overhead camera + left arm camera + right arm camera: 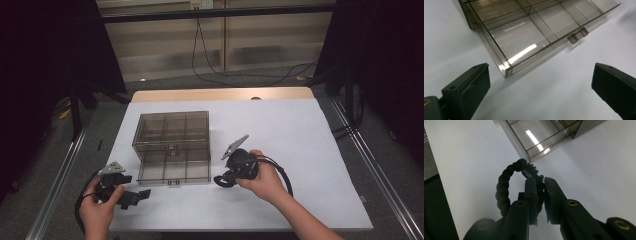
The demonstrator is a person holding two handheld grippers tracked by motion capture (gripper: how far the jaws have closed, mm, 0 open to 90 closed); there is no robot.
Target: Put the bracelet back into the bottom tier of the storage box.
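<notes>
**Bracelet clamped in my right gripper beside the open drawer**

Bracelet [505,186] first: it is a black braided loop, pinched between the two black jaws of my right gripper [540,186], which are drawn nearly together on it. In the right gripper view the loop curls up and to the left of the jaws, its knotted end just above their tips, hanging clear above the white table cover [469,157]. From the high view I see the same loop [223,181] dangling at the lower left of the right gripper [227,175], just off the front right corner of the drawer.

My right hand [265,177] wraps the gripper body from behind, forearm coming in diagonally from the bottom right, the gripper pointing left and slightly down toward the storage box [172,131]. Its grey plate tilts up toward the box.

The box is smoked clear plastic with divided compartments; its lower drawer [174,169] stands pulled out toward me, and the compartments I can see look bare.

My left hand [97,207] sits at the near left corner of the table, holding the left gripper [140,195] low and aimed right. In the left gripper view its jaws stand wide apart with nothing between them, facing the drawer's near corner [507,70] and its small handle [577,36].
</notes>
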